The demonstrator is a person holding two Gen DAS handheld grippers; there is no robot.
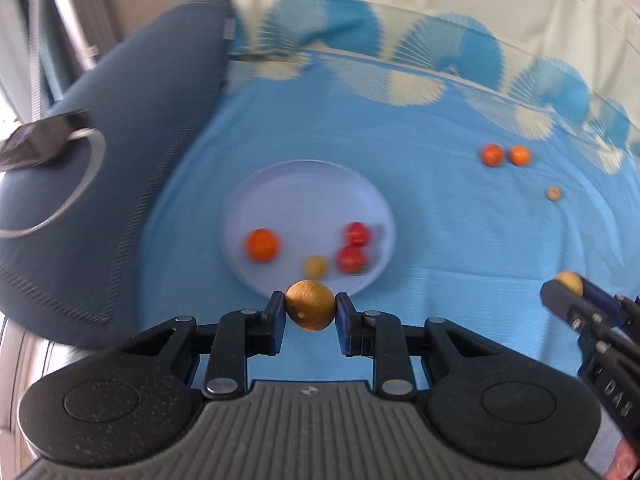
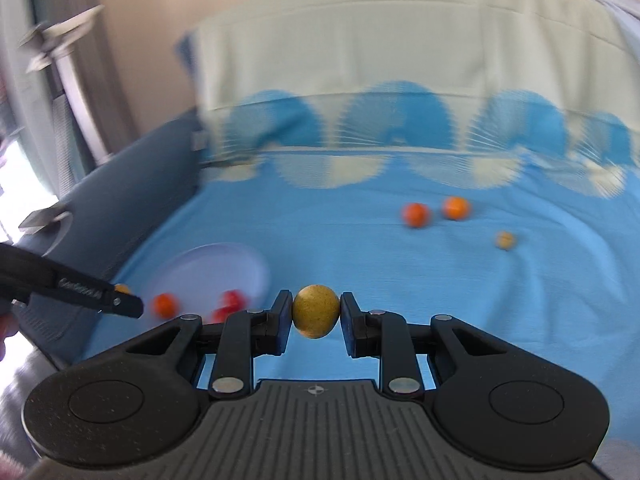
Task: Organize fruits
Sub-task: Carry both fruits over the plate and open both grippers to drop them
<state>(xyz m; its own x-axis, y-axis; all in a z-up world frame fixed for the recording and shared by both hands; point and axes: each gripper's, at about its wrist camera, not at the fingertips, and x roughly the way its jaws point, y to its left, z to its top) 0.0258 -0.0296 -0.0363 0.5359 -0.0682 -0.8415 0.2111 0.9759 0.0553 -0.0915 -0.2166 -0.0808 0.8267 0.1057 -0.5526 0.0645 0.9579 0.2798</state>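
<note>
Both grippers (left (image 1: 310,312), right (image 2: 316,317)) grip fruit — blurred.

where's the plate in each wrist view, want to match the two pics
Left wrist view: the plate sits centre frame on the blue cloth, just beyond the left gripper and the brown-yellow fruit it holds.
Right wrist view: the plate is at lower left, partly hidden behind the left gripper.
Shared landmark: the pair of orange fruits lying side by side on the cloth, right of the plate.
</note>
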